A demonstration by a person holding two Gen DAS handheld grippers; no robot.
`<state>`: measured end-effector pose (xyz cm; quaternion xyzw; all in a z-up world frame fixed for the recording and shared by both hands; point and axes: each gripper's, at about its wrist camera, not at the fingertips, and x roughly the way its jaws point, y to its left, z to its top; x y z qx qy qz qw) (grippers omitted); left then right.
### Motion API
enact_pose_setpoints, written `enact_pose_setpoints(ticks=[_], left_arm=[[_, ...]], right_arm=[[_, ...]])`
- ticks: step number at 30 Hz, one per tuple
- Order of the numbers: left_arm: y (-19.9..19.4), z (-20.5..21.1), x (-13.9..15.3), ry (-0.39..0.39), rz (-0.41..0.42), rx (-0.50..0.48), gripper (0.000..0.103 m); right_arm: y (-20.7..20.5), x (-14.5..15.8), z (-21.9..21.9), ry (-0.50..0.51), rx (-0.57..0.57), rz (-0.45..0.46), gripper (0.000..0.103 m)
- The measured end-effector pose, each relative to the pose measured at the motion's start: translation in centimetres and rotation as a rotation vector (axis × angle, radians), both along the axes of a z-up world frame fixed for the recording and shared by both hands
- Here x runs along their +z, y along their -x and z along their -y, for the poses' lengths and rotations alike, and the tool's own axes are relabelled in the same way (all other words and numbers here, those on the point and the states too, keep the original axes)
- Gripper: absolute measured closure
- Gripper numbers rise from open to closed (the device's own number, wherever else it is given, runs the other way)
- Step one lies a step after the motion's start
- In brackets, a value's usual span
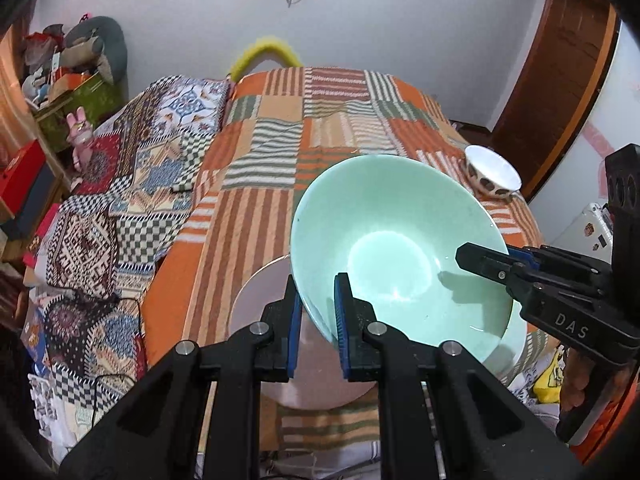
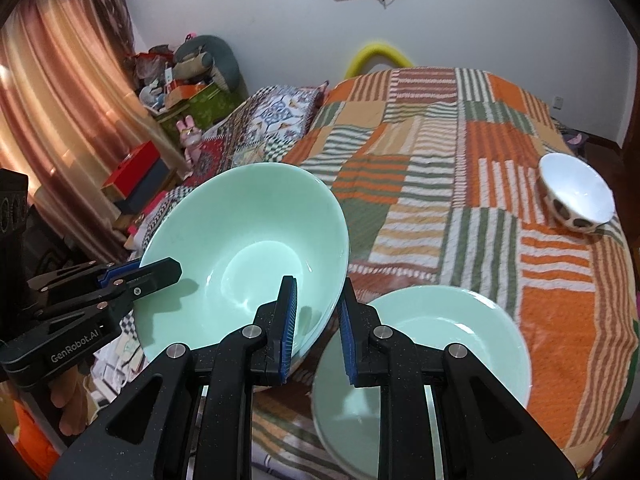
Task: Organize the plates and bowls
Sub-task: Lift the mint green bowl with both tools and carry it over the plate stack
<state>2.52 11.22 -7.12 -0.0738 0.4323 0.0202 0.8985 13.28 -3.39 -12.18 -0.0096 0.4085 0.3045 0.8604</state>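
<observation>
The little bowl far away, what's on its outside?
Dark brown spots on white, clearest in the right wrist view.

A mint-green bowl (image 1: 400, 256) (image 2: 248, 256) is held tilted in the air, its rim pinched between both pairs of jaws on opposite sides. A matching green plate (image 2: 424, 360) lies flat just beyond the right jaws. A small white spotted bowl (image 2: 576, 196) (image 1: 494, 178) stands far ahead, right.

Striped patchwork blanket (image 2: 460, 184), pink bunny toy (image 2: 191, 136), curtain (image 2: 60, 92).
</observation>
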Motion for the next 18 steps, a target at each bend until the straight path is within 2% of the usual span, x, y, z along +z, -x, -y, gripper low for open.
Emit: enact_pose_setpoints(ticks=[18], left_arm=[[1.6,-3.5,-4.8,0.008,-0.103,0.082,0.088]], right_arm=[[1.1,-3.8,-4.4,0.056,0.076,-0.085,0.085]])
